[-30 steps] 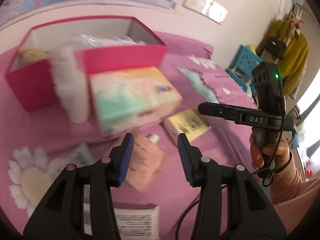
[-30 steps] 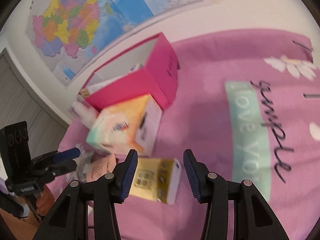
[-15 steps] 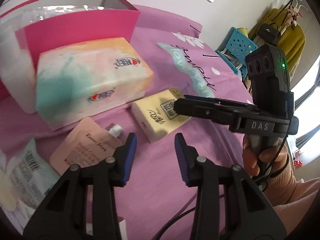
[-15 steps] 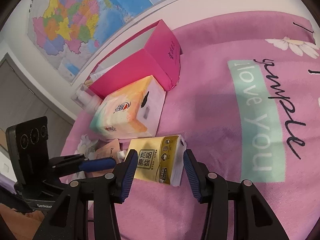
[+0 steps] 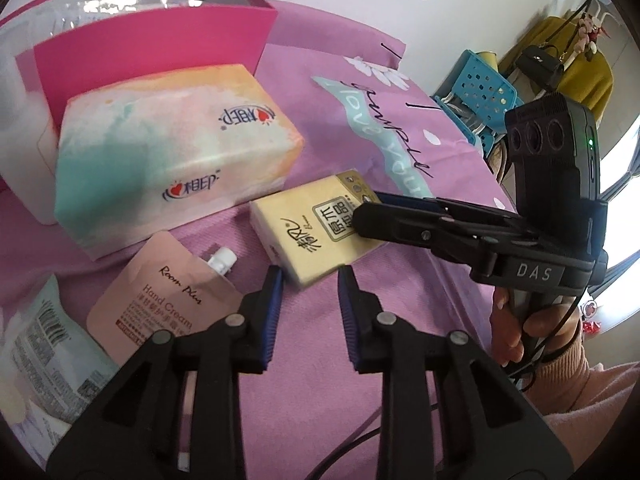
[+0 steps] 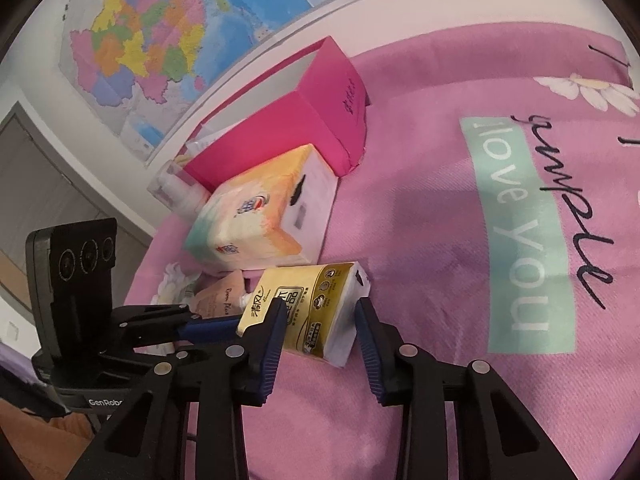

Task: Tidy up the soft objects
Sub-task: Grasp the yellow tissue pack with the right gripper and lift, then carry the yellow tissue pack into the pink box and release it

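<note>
Currently, the right gripper (image 6: 318,314) has its fingers (image 6: 270,340) spread apart, straddling the near end of the yellow tissue pack (image 6: 312,312) without clear contact on either side. The left gripper (image 5: 308,294) also has its fingers (image 5: 272,312) parted, with nothing between them; their tips sit just short of the same yellow tissue pack (image 5: 316,228).

The pack lies flat on the pink bedspread (image 6: 440,240), just beside the large pastel tissue pack (image 6: 260,220), which rests against the open pink box (image 6: 312,120).

The left wrist view alone shows these items:
- the printed face of the hand cream pouch (image 5: 160,284), lying flat with its white cap (image 5: 222,260) pointing toward the yellow pack;
- a pale green sachet (image 5: 48,344) at the left edge;
- the right hand (image 5: 516,328) wrapped around the handle of the right gripper (image 5: 372,210), which reaches in horizontally from the right, its tips over the far end of the yellow pack;
- a blue perforated basket (image 5: 480,84) and a yellow garment (image 5: 576,56) in the background.

The right wrist view alone shows these items:
- a wall map (image 6: 180,32) above the box;
- a clear bottle (image 6: 176,188) beside the box;
- the white end of the yellow pack;
- the left gripper (image 6: 216,326) entering from the left, blue pads level with the pack.

Whether the right gripper's pads touch the pack cannot be determined in either view.
</note>
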